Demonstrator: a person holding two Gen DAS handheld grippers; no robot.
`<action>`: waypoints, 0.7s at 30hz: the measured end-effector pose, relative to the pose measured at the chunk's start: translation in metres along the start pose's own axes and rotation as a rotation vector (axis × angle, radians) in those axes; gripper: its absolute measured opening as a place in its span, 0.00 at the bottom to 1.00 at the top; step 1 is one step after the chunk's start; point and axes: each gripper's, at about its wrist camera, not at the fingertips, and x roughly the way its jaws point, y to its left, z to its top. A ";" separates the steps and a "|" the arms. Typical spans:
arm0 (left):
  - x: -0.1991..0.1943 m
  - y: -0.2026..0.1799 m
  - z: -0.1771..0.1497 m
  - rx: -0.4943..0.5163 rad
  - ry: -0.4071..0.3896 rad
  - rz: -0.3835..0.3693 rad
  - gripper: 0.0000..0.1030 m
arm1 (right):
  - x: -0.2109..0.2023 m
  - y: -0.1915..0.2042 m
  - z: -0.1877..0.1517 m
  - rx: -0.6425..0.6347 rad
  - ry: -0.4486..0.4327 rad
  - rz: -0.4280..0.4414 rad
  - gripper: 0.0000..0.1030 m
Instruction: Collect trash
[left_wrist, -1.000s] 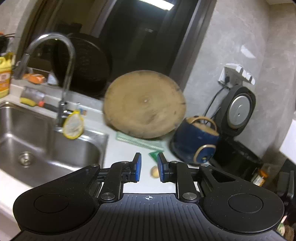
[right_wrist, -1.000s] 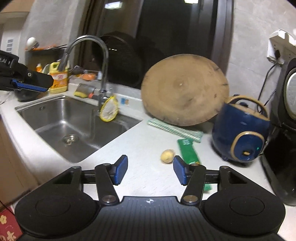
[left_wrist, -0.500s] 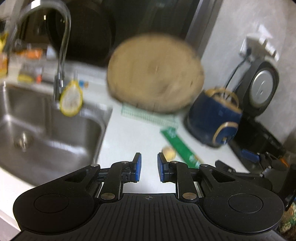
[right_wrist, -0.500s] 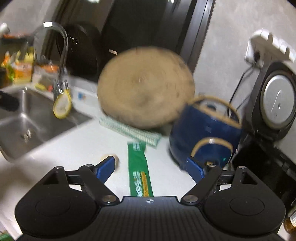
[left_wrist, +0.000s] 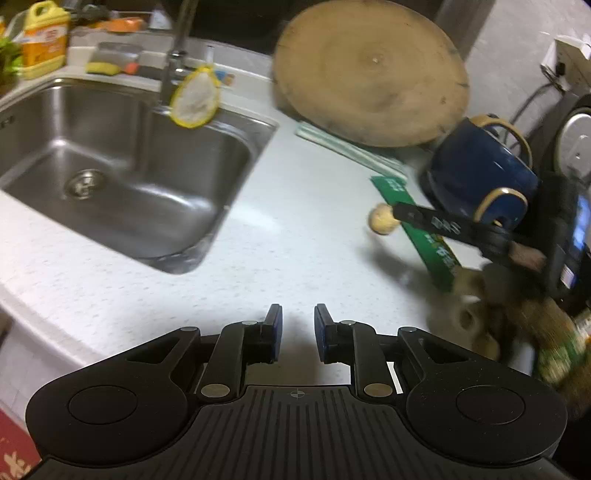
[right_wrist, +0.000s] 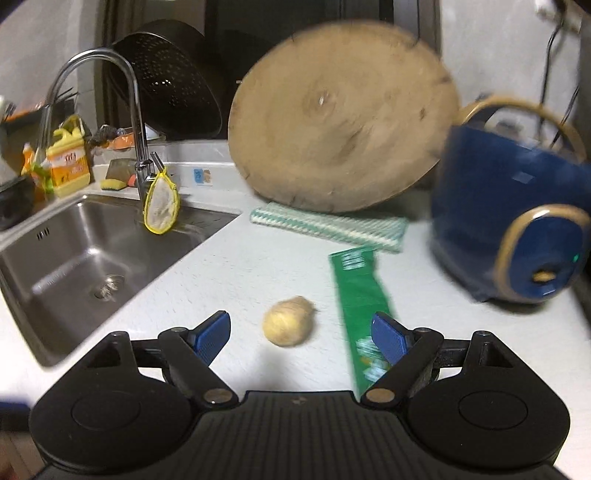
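Note:
A small tan crumpled ball (right_wrist: 289, 322) lies on the white counter, just ahead of and between the fingers of my right gripper (right_wrist: 301, 336), which is wide open and low over it. A long green wrapper (right_wrist: 360, 295) lies flat just right of the ball, passing under the right finger. In the left wrist view the ball (left_wrist: 382, 219) and the green wrapper (left_wrist: 424, 236) sit at the right, with the right gripper's black finger (left_wrist: 436, 221) reaching over them. My left gripper (left_wrist: 297, 334) is empty, jaws slightly apart, above bare counter.
A steel sink (left_wrist: 110, 162) with tap fills the left. A round wooden board (right_wrist: 340, 122) leans on the wall over a striped cloth (right_wrist: 328, 225). A blue kettle (right_wrist: 509, 221) stands right. Detergent bottle (left_wrist: 44, 40) at the back left.
The right gripper moved down and left, centring its open fingers on the tan ball. The left gripper rose and tilted down, staying back from the trash.

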 end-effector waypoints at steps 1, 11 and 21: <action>-0.004 0.001 0.000 -0.004 -0.008 0.007 0.21 | 0.011 0.001 0.003 0.013 0.018 0.007 0.80; -0.029 0.001 0.006 0.025 -0.074 0.102 0.21 | 0.047 0.012 0.006 -0.009 0.153 0.001 0.37; -0.021 -0.006 0.005 0.072 -0.042 0.060 0.21 | -0.018 0.026 -0.028 0.020 0.208 0.204 0.36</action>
